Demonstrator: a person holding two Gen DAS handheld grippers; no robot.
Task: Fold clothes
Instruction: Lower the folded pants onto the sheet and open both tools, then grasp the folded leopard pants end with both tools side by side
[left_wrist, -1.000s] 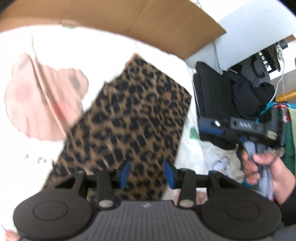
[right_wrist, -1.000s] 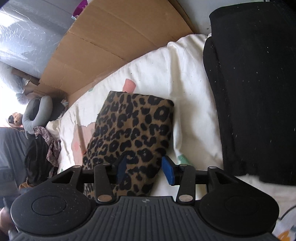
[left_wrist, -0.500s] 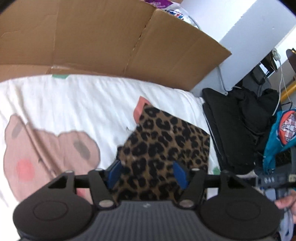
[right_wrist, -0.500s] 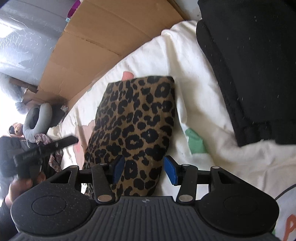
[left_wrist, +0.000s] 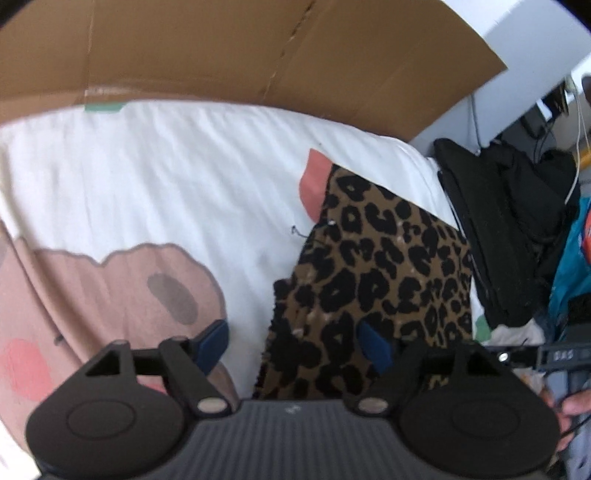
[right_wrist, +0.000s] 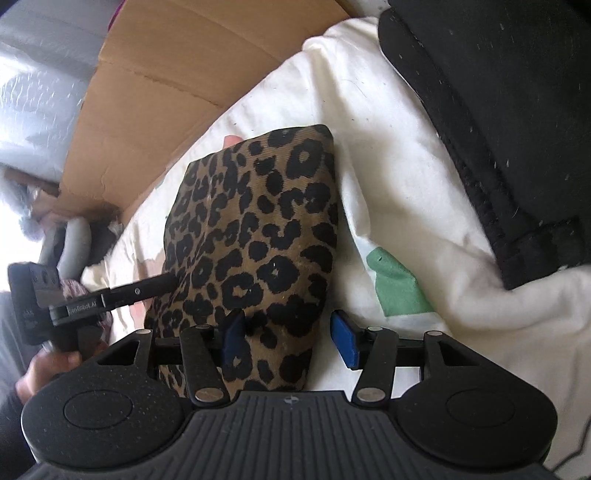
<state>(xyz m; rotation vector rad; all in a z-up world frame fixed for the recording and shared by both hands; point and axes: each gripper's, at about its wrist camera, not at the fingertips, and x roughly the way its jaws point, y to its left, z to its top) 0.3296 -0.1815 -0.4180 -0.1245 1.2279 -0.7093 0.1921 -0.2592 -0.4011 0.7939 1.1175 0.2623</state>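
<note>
A folded leopard-print garment (left_wrist: 388, 266) (right_wrist: 258, 229) lies on a white bed sheet (left_wrist: 166, 177) with pink prints. My left gripper (left_wrist: 293, 345) is open wide at the garment's near left edge; one blue pad is over the leopard cloth, the other over the sheet. In the right wrist view, the left gripper (right_wrist: 110, 295) reaches in from the left, its fingertip at the garment's side. My right gripper (right_wrist: 289, 339) is open, and the garment's near right corner lies between its fingers. It shows at the far right (left_wrist: 554, 356) of the left wrist view, held by a hand.
A stack of black folded clothing (left_wrist: 498, 240) (right_wrist: 498, 110) lies right of the leopard garment. Brown cardboard (left_wrist: 258, 55) (right_wrist: 166, 92) stands along the far side of the bed. A grey neck pillow (right_wrist: 74, 240) and teal fabric (left_wrist: 572, 258) sit at the sides.
The left gripper has swung left and opened wider, so the garment now sits toward its right finger. The right gripper has moved closer over the garment's near corner.
</note>
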